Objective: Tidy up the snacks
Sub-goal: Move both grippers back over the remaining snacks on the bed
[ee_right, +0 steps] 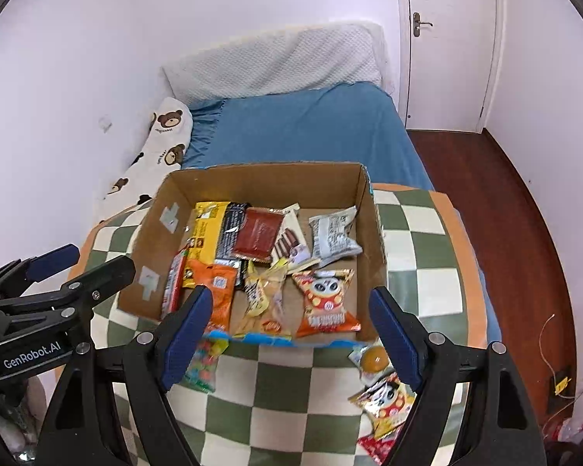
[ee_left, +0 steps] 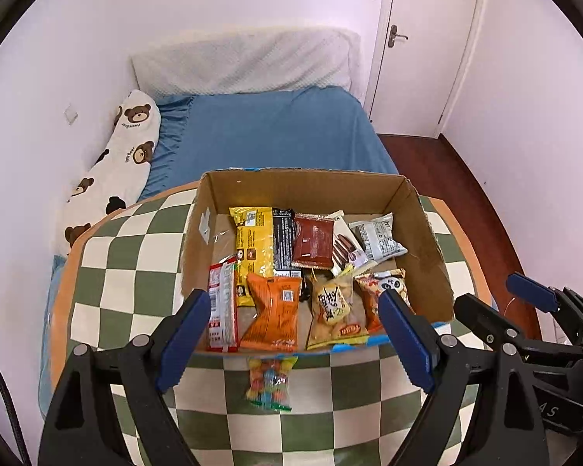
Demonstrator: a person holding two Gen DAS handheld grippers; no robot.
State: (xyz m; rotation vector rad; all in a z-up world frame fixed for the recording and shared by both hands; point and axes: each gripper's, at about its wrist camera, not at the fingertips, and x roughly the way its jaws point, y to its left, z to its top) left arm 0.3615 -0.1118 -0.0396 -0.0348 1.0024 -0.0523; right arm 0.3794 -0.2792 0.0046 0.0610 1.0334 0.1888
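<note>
Both grippers hang above the near edge of a green-and-cream checked cloth (ee_left: 136, 256). The left gripper (ee_left: 295, 336) has its jaws spread wide with nothing between them, and the right gripper (ee_right: 287, 334) is the same: wide apart, gripping nothing.

On the cloth just in front of the box lies a bag of coloured candy (ee_left: 270, 382). To the right, near the right gripper's right finger, are a packet with a round yellow sweet (ee_right: 371, 359) and a panda snack bag (ee_right: 384, 402), both outside the box.

Just beyond stands an open cardboard box (ee_left: 427, 233) holding the sorted snacks: a front row with an orange bag (ee_left: 272, 310), a chips bag (ee_left: 334, 310) and a second panda bag (ee_right: 326, 303); behind them a yellow packet (ee_left: 252, 237), a brown packet (ee_left: 313, 240) and a grey packet (ee_left: 377, 237).

Past the box is a bed with a blue sheet (ee_left: 272, 132), then a white door (ee_left: 427, 39).
</note>
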